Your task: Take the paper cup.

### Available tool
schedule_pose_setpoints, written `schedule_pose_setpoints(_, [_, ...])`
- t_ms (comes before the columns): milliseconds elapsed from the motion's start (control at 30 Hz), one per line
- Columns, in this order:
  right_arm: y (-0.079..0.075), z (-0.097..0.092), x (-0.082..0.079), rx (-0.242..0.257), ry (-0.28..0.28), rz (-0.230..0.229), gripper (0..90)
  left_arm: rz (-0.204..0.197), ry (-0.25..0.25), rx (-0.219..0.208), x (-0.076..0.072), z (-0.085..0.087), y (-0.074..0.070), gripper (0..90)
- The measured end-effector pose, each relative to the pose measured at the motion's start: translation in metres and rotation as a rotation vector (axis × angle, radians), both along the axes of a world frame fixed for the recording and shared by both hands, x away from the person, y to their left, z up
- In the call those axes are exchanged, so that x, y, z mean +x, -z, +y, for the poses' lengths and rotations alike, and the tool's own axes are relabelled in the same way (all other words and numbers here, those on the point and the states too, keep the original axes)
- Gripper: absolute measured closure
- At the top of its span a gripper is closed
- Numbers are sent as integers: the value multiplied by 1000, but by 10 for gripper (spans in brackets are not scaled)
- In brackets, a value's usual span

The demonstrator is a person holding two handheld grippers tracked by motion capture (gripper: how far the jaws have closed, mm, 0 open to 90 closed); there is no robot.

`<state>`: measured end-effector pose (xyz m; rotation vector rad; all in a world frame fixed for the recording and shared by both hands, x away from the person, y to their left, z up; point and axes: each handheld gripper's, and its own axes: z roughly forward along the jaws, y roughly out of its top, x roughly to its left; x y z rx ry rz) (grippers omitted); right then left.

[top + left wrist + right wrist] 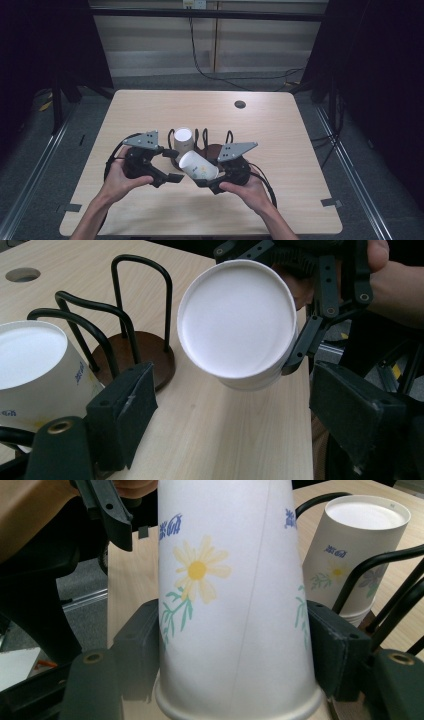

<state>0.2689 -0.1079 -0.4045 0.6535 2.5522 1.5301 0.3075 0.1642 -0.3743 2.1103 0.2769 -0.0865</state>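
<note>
Daisy-printed paper cup (235, 605) sits clamped near its rim in the right hand-held gripper (235, 645), held over the surface (280, 125); the left gripper view shows its blank white base. Left hand-held gripper (235, 420) gapes empty. Second cup (183, 140) stands inverted, partly hidden by the wire rack (200, 137).

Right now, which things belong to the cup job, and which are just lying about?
In the job:
held paper cup
right gripper
left gripper
second cup
wire rack

Lying about:
cable hole in the table
</note>
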Motion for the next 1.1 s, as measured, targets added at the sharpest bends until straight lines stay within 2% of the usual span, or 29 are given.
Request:
schedule_pose_setpoints(233, [-2, -2, 1, -34, -9, 3, 306, -10, 9, 29, 0, -2, 3, 188])
schedule_pose_setpoints(400, [-4, -3, 0, -96, -21, 17, 306, -5, 12, 37, -1, -4, 5, 186])
schedule_pose_setpoints(700, [-1, -3, 2, -157, -30, 41, 306, -16, 21, 76, -1, -7, 9, 185])
schedule_pose_setpoints(867, [1, -3, 4, -210, -29, 51, 303, -26, 26, 98, -3, -11, 11, 185])
schedule_pose_setpoints(1100, [-2, -4, 3, -239, -42, 53, 304, -37, 37, 125, -5, -14, 12, 184])
